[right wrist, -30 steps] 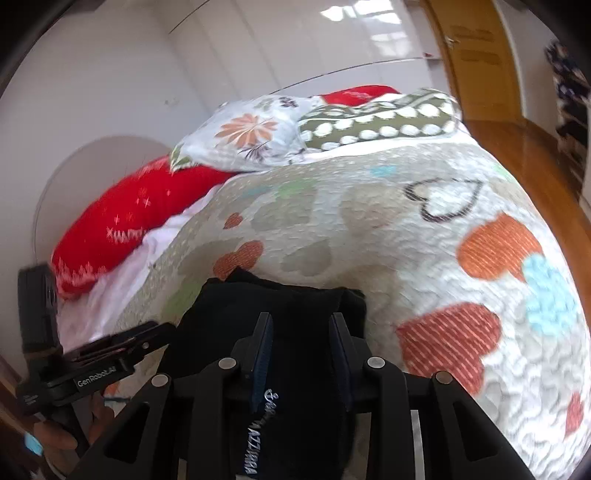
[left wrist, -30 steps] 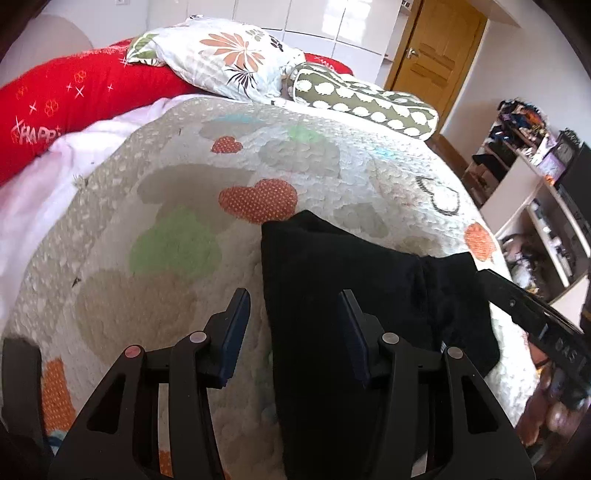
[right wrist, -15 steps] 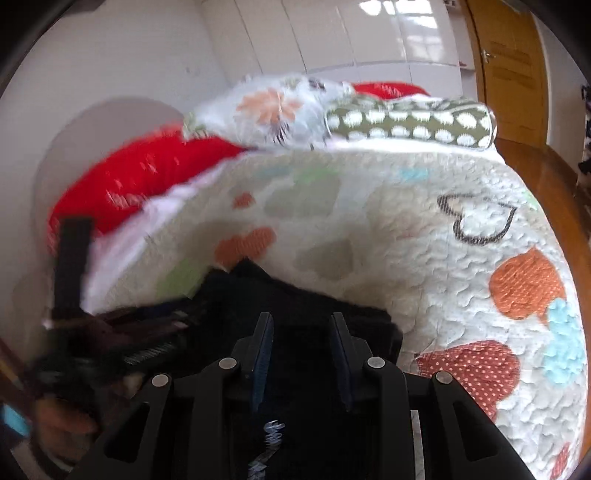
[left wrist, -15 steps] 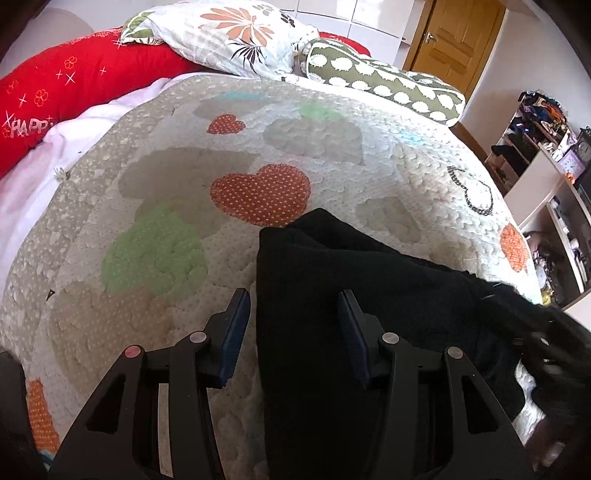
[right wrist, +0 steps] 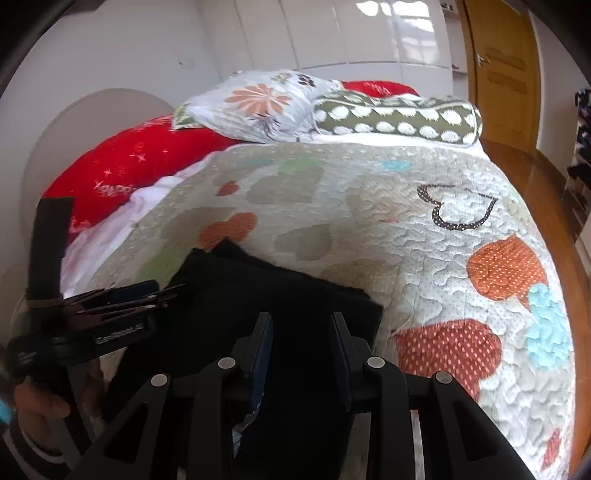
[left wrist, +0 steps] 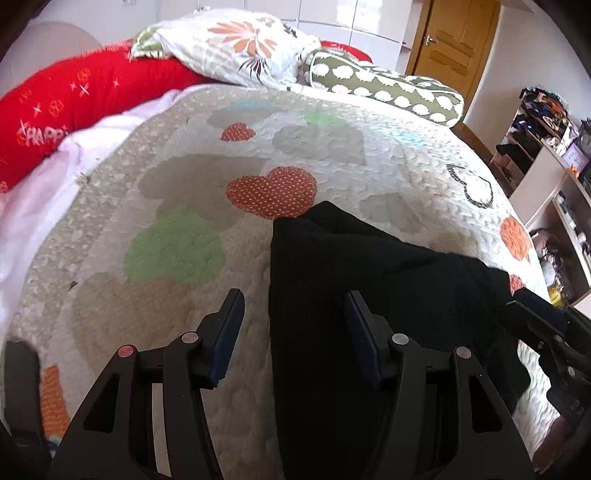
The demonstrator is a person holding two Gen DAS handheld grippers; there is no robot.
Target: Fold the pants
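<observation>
A pair of black fabric pants [left wrist: 369, 280], folded into a thick flat bundle, lies on a bed covered by a cream quilted bedspread with orange, green and grey heart patches [left wrist: 207, 184]. The bundle sits at the near part of the bed, with its far corner touching a dotted orange heart.

In the left wrist view, the left tool [left wrist: 293, 332] points down over the left edge of the pants. Its jaws stand spread and have just been opening. The edge of the black cloth lies between them, but neither pad presses on it: the left finger is over bare quilt, and the right finger is over the cloth.

In the right wrist view, the right tool [right wrist: 301, 349] is over the right side of the bundle. Its jaws stand narrowly apart with black cloth between them; whether the pads pinch that cloth cannot be told. The same view shows the left tool at the left edge, held by a person's hand [right wrist: 40, 406].

At the head of the bed lie a long red cushion with white star prints [left wrist: 74, 96], a white pillow with orange flower prints [left wrist: 236, 48] and a green bolster with white spots [left wrist: 384, 85]. Behind them stand glossy white wardrobe doors [right wrist: 351, 33], and to the right is a wooden door [left wrist: 450, 48].

The only containers in view are the compartments of a pale open shelf unit [left wrist: 543, 158] to the right of the bed. They hold crowded clothes and small items, too blurred to name.
</observation>
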